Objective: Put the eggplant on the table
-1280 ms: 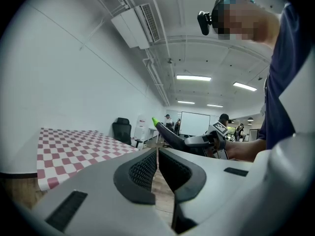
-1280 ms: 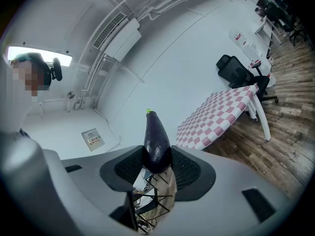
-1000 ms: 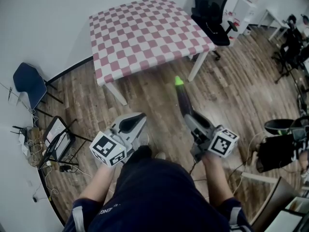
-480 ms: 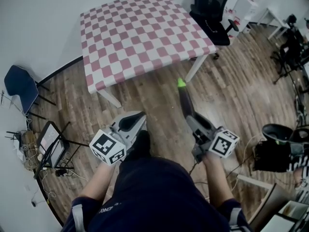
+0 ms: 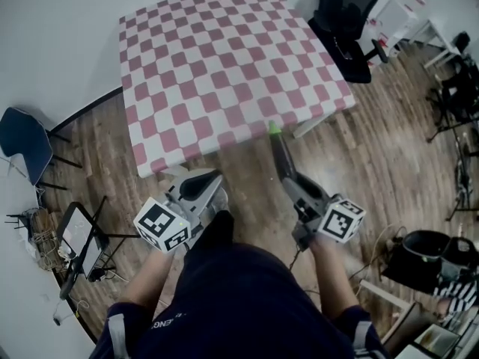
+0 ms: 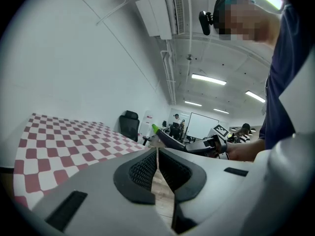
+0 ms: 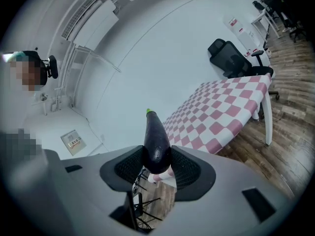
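Observation:
A dark purple eggplant [image 5: 283,158] with a green tip sticks out forward from my right gripper [image 5: 293,184], which is shut on its thick end. In the right gripper view the eggplant [image 7: 156,142] stands between both black pads and points towards the table [image 7: 221,114]. That table [image 5: 224,58] wears a pink-and-white checked cloth, and in the head view the eggplant's tip meets its near edge. My left gripper [image 5: 212,179] hangs to the left over the wooden floor, shut and empty. Its pads [image 6: 147,168] meet, and the eggplant [image 6: 166,136] shows beyond them.
A black office chair [image 5: 348,21] stands at the table's right corner. On the left are a blue chair [image 5: 22,137] and a folding stand with cables [image 5: 78,234]. A black bin [image 5: 430,249] sits on the floor at the right.
Both grippers have moved towards the table, which now fills more of the head view. The eggplant's tip, earlier over bare floor, now reaches the table's near edge.

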Tool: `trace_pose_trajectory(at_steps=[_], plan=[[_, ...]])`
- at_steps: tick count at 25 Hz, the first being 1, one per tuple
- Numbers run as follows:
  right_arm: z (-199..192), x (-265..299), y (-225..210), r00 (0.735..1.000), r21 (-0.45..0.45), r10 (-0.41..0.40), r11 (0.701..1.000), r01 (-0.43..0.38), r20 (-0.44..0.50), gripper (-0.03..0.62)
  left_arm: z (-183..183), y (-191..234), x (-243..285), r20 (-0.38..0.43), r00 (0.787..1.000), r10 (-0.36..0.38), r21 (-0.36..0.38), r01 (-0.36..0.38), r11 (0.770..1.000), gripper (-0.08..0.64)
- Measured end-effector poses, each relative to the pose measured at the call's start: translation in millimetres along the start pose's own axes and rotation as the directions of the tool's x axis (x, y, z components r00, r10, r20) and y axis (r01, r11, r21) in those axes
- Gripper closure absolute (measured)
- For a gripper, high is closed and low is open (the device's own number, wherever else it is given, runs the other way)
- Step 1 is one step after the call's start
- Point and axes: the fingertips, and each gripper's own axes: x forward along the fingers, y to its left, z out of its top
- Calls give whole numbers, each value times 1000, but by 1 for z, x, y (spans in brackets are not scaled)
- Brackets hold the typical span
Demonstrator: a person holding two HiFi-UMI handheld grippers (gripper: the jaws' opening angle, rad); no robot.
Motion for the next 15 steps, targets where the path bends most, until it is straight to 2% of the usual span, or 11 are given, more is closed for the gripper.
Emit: trace_pose_trajectory(at_steps=[10, 15], plan=[[55, 104, -37, 996, 18, -59, 998, 60, -61, 405, 34, 119, 32, -39, 999, 13, -7, -13, 1000, 525], [61, 128, -45, 993, 27, -81, 996, 84, -84, 405, 39, 145, 36, -33, 999, 21, -22, -21, 1000, 525]])
